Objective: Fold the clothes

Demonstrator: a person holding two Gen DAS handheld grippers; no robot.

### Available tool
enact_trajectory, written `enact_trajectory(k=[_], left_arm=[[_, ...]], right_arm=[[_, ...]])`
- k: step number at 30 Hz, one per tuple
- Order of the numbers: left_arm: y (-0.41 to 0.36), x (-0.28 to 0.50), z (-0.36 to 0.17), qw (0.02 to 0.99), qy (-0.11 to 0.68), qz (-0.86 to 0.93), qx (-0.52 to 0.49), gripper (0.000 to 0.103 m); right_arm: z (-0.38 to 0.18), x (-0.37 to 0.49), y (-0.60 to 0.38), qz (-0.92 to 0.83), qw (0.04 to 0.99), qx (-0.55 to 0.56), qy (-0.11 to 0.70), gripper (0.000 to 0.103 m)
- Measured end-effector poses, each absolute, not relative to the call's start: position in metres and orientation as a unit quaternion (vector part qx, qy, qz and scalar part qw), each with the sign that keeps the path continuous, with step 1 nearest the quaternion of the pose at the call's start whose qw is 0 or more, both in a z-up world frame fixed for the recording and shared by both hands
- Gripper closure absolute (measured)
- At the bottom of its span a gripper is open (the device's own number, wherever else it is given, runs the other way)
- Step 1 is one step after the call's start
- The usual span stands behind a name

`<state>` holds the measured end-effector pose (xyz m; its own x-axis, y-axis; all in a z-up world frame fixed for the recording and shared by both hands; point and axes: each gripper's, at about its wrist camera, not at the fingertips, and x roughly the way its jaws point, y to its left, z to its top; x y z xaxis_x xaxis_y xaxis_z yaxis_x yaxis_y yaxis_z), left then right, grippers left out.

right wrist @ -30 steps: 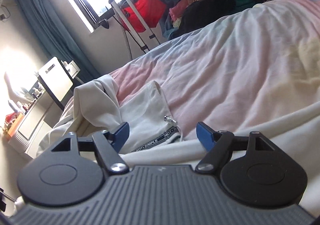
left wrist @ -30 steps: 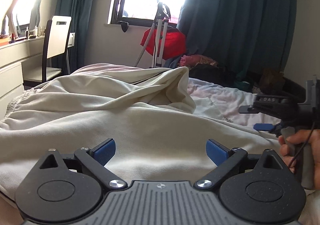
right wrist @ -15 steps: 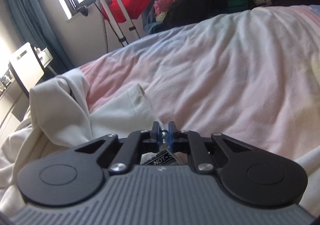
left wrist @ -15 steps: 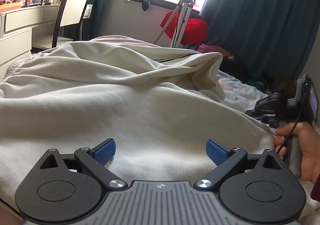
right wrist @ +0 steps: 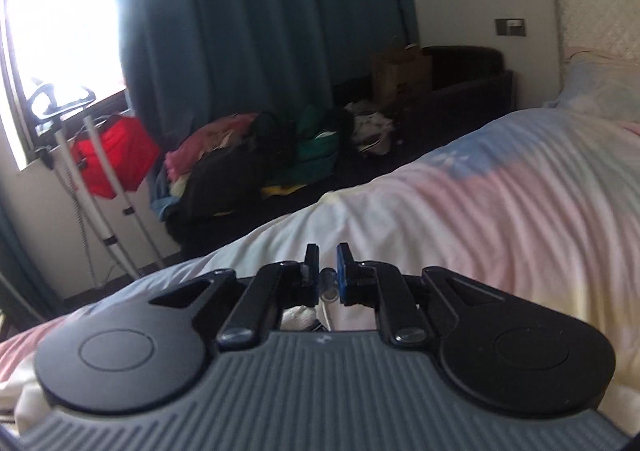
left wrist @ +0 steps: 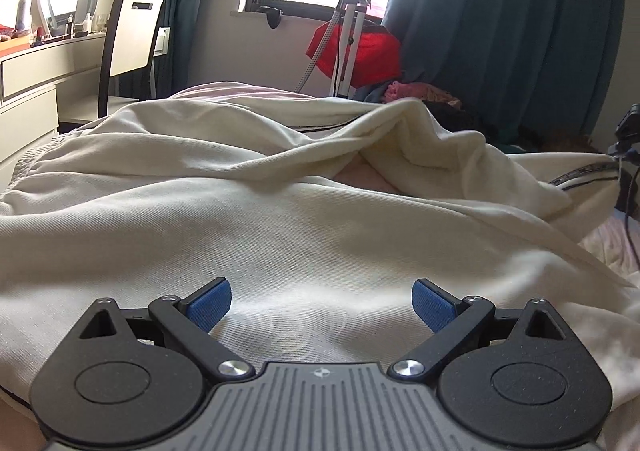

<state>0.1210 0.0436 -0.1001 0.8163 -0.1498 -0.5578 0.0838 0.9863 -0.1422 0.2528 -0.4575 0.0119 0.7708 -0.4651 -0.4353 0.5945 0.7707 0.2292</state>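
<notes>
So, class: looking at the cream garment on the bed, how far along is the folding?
Done: nothing looks folded; the garment lies rumpled across the bed. In hand: the right gripper is shut on the garment's edge by the zip pull, with the striped hem lifted. The left gripper hovers open over the cloth. Left: every fold.

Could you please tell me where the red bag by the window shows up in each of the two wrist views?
Left wrist view: the red bag is at upper centre, below the window, behind the white stand.
Right wrist view: the same bag is at the left edge, mid-height, under the window.
Shared landmark: the white stand in front of the bag, with the teal curtain to its right.
</notes>
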Motion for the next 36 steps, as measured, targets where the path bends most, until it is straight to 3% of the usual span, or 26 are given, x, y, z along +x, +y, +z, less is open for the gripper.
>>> enact_trajectory(k=[4, 9, 10, 11, 12, 13, 20, 24, 25, 26, 27, 28, 32, 36], left_arm=[[0.045, 0.113, -0.096, 0.964, 0.254, -0.052, -0.059, 0.005], [0.046, 0.114, -0.095, 0.966, 0.240, -0.046, -0.079, 0.005], [0.045, 0.115, -0.095, 0.965, 0.244, -0.045, -0.081, 0.005], [0.045, 0.117, -0.095, 0.964, 0.248, -0.045, -0.083, 0.005], [0.044, 0.116, -0.096, 0.963, 0.251, -0.046, -0.086, 0.005], [0.044, 0.115, -0.097, 0.962, 0.254, -0.047, -0.089, 0.005], [0.043, 0.105, -0.101, 0.957, 0.270, -0.048, -0.094, 0.005], [0.039, 0.100, -0.099, 0.959, 0.264, -0.049, -0.085, 0.005], [0.038, 0.099, -0.100, 0.960, 0.263, -0.050, -0.081, 0.005], [0.036, 0.099, -0.101, 0.961, 0.261, -0.050, -0.075, 0.005], [0.035, 0.099, -0.102, 0.961, 0.261, -0.050, -0.070, 0.005], [0.034, 0.100, -0.103, 0.961, 0.263, -0.050, -0.067, 0.005], [0.033, 0.106, -0.106, 0.959, 0.267, -0.056, -0.070, 0.005], [0.032, 0.112, -0.108, 0.959, 0.269, -0.060, -0.070, 0.005]], right_arm=[[0.007, 0.245, -0.513, -0.348, 0.904, 0.184, 0.169, 0.094], [-0.033, 0.227, -0.557, -0.285, 0.893, 0.299, 0.180, 0.085], [-0.045, 0.223, -0.560, -0.263, 0.889, 0.323, 0.192, 0.069], [-0.054, 0.220, -0.561, -0.236, 0.886, 0.346, 0.200, 0.046], [-0.063, 0.216, -0.561, -0.209, 0.881, 0.369, 0.208, 0.034], [-0.070, 0.212, -0.558, -0.185, 0.878, 0.390, 0.207, 0.032], [-0.122, 0.183, -0.516, -0.153, 0.796, 0.498, 0.308, 0.031], [-0.143, 0.180, -0.510, -0.128, 0.776, 0.545, 0.291, 0.031], [-0.144, 0.182, -0.512, -0.129, 0.777, 0.548, 0.282, 0.032], [-0.141, 0.188, -0.512, -0.139, 0.787, 0.533, 0.278, 0.042], [-0.137, 0.195, -0.513, -0.150, 0.797, 0.517, 0.274, 0.083], [-0.127, 0.204, -0.514, -0.182, 0.810, 0.484, 0.276, 0.097], [-0.093, 0.237, -0.530, -0.213, 0.829, 0.451, 0.255, 0.096], [-0.032, 0.262, -0.554, -0.188, 0.870, 0.422, 0.174, 0.096]])
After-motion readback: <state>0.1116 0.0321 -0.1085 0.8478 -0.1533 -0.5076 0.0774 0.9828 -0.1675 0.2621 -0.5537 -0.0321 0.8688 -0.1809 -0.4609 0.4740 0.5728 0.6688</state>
